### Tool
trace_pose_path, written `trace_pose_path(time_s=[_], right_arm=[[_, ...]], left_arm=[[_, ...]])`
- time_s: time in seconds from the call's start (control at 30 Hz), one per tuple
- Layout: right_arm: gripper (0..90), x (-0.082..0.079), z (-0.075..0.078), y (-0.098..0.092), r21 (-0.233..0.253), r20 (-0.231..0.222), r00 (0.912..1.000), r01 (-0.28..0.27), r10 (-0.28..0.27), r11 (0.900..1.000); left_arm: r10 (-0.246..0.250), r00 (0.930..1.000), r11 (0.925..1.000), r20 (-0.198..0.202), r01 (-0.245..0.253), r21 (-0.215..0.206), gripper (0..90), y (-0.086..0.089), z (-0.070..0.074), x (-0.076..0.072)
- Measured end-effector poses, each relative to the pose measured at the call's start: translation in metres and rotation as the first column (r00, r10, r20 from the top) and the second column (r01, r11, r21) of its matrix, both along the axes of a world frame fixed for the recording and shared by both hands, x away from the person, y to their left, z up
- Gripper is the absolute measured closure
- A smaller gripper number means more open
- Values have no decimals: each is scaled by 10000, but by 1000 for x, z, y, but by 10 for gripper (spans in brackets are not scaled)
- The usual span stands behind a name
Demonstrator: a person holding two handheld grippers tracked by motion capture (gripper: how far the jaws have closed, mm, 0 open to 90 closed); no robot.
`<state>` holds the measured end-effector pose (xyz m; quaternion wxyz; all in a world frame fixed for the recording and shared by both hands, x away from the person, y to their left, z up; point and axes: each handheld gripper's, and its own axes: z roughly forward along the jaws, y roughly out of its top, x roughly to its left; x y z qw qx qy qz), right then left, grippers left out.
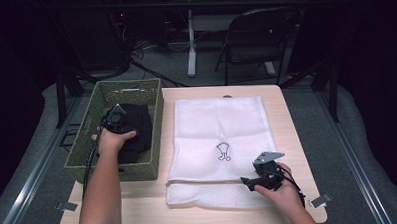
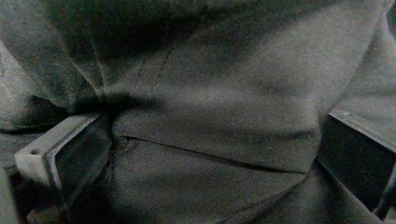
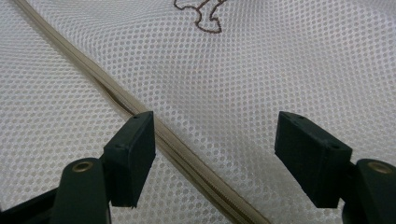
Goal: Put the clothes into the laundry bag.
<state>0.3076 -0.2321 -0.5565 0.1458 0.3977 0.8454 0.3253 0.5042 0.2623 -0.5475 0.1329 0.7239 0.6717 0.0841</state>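
A: Where is the black cloth (image 1: 137, 125)?

B: In the green basket (image 1: 147, 92), at the left of the tabletop (image 1: 292, 128). The left hand-held gripper (image 1: 117, 120) is pushed down into it. Its jaws are apart, with a fold of cloth (image 2: 219, 121) bunched between them. They have not squeezed it.

A: And the right hand-held gripper (image 1: 249, 182)?

B: Its jaws are wide apart too, just above the white mesh bag (image 1: 219, 126), next to the zip (image 3: 187, 161).

A: What could go wrong?

B: The cloth is soft and floppy. A thin pinch might slip out on the lift. It might also catch on the rough woven basket. The bag is light and full of tiny holes, so a jaw could snag it or drag it flat and shut.
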Motion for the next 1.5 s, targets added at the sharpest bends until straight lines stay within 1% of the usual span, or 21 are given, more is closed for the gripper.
trace_pose_path(time_s=[0.17, 0.2, 0.3, 0.43, 0.63, 0.7, 0.73, 0.77, 1.03, 1.13, 1.17, 1.2, 1.27, 1.3, 1.37, 1.4, 1.47, 1.5], right_arm=[[288, 0, 0, 1, -22, -28, 10000, -8, 8, 10000], [288, 0, 0, 1, -3, -39, 10000, 1, -1, 10000], [288, 0, 0, 1, -15, -38, 10000, -9, 9, 10000], [288, 0, 0, 2, 10, -35, 10000, -24, 24, 10000], [288, 1, 0, 1, -2, -43, 10000, -28, 28, 10000], [288, 1, 0, 1, 2, -36, 10000, -22, 22, 10000], [288, 0, 0, 1, 33, -34, 10000, -33, 33, 10000], [288, 0, 0, 1, 20, -12, 10000, -35, 35, 10000], [288, 0, 0, 0, 69, -27, 10000, 0, 0, 10000], [288, 0, 0, 0, 41, 1, 10000, -19, 19, 10000], [288, 0, 1, 0, 70, -38, 10000, 43, -42, 10000], [288, 0, 1, -1, 56, -16, 10000, -2, 2, 10000], [288, 0, 1, -1, 55, -34, 10000, 19, -19, 10000], [288, 0, 1, -2, 61, -31, 10000, 27, -27, 10000], [288, 0, 1, -2, 94, -56, 10000, 38, -37, 9999], [288, 0, 1, -2, 90, -34, 10000, 40, -39, 10000], [289, 1, 1, -2, 119, -53, 10000, 72, -71, 9999], [289, 1, 1, -2, 90, -56, 10000, 63, -63, 9999]], left_arm=[[-62, 10000, 10000, -60, 62, 72, 0, -2, -1, 1], [-152, 9999, 9998, -59, 152, 91, 0, -2, -1, 1], [-121, 9999, 9999, -61, 122, 65, 0, -2, -1, 1], [-54, 9999, 9999, -124, 55, 129, 0, -4, -2, 3], [-9, 10000, 10000, -79, 9, 7, 3, -3, -4, 3], [-53, 9999, 10000, -100, 53, 24, 11, -3, -4, 3], [-44, 10000, 9999, -78, 45, 99, 13, -3, -4, 4], [-33, 9999, 10000, -132, 34, 81, 13, -3, -4, 4], [-52, 10000, 9999, -72, 51, -133, 42, 1, -3, 4], [115, 9999, 9995, 37, -114, -286, 64, 4, -3, 4], [100, 9999, 9995, 13, -100, -297, 71, 5, -2, 4], [149, 9999, 9991, 65, -146, -395, 79, 6, -2, 3], [264, 9995, 9978, 192, -252, -615, 119, 12, 0, 2], [414, 9988, 9959, 247, -392, -821, 151, 15, 1, 1], [471, 9983, 9933, 339, -432, -1069, 201, 21, 1, -1], [422, 9985, 9937, 361, -382, -1050, 216, 22, 2, -1], [532, 9977, 9933, 422, -485, -1046, 231, 21, 2, -2], [446, 9981, 9946, 425, -404, -959, 235, 21, 2, -2]])
